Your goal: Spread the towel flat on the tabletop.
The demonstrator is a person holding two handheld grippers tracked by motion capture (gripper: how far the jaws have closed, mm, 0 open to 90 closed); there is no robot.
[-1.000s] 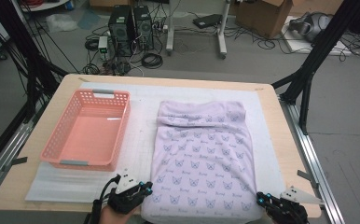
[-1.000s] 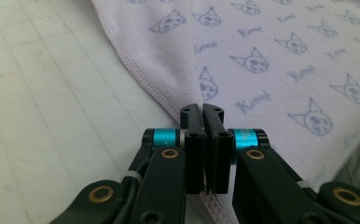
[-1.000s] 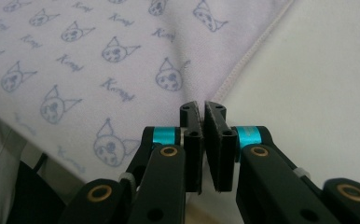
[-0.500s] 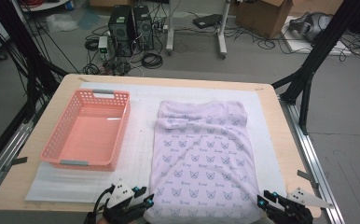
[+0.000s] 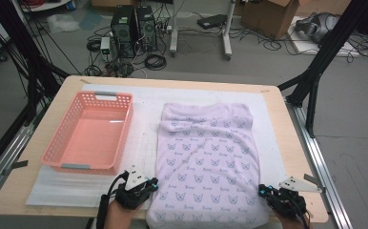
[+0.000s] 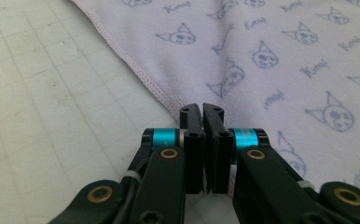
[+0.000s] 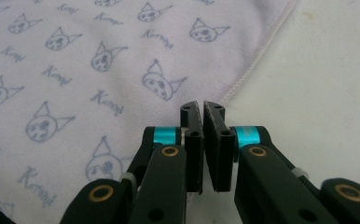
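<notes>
Both of my grippers have slid back toward me over the last second, so they now sit right at the near edge of the desk [image 5: 296,143], and the near part of the blanket has come with them a bit, hanging closer to that edge than before.

So, my left gripper [image 6: 202,108] is at the near left corner of the lilac blanket [image 5: 206,162], and its jaws are pressed together with basically no gap. From the left gripper view the tips sit right at the stitched hem, where the cloth meets the white mat [image 5: 144,114], but I honestly can't tell if any fabric is pinched between them or if they're just parked on the edge.

Same story on the other side: my right gripper [image 7: 202,108] is at the near right corner, jaws closed, tips right at the hem, and I can't see whether cloth is actually caught.

The blanket itself lies flat on the mat in the middle-right of the desk, printed with little cat faces, with a rumpled fold across its far end. Its near edge reaches the front of the desk between my two grippers.

Over on the left the pink basket [image 5: 63,143] sits on the mat, beside the blanket and not touching it.
</notes>
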